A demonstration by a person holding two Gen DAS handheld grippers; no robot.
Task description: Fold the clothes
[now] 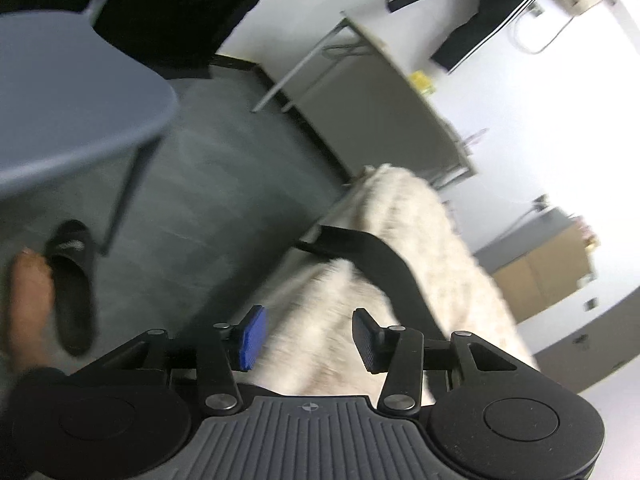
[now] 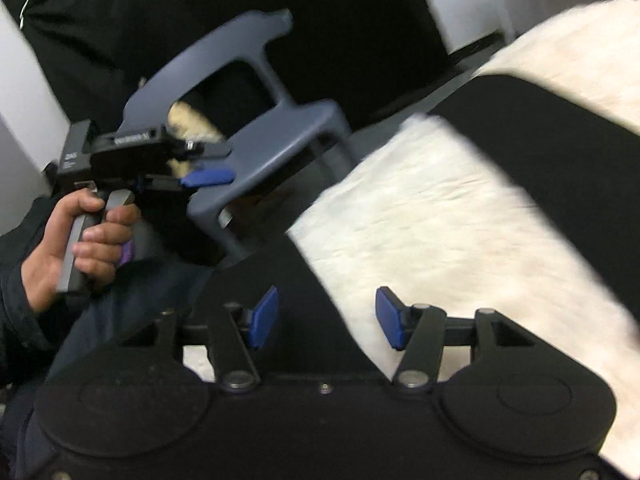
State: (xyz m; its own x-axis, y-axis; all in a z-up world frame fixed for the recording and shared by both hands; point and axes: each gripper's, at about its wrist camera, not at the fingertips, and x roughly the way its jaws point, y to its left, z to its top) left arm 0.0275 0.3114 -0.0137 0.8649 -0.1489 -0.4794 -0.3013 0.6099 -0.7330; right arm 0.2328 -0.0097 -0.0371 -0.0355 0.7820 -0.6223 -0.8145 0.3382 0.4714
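Observation:
A cream fluffy fabric [image 1: 412,216] lies spread ahead of me, with a black cloth [image 1: 380,264] lying as a band across it. My left gripper [image 1: 308,336] hovers over the near edge of the cream fabric, jaws open and nothing pinched between them. In the right wrist view the same cream fabric [image 2: 420,220] and black cloth [image 2: 552,160] fill the right side. My right gripper [image 2: 326,318] stands open above them, its blue pads touching nothing. The left gripper [image 2: 220,162] also shows at the left there, held by a hand [image 2: 92,236].
A grey-blue plastic chair [image 1: 72,96] stands close on the left, also seen as chair [image 2: 280,140]. A foot and a black slipper [image 1: 72,280] rest on the dark floor. Beyond are a metal-legged table [image 1: 372,92], a cardboard box [image 1: 540,272] and a hanging black striped garment [image 1: 480,12].

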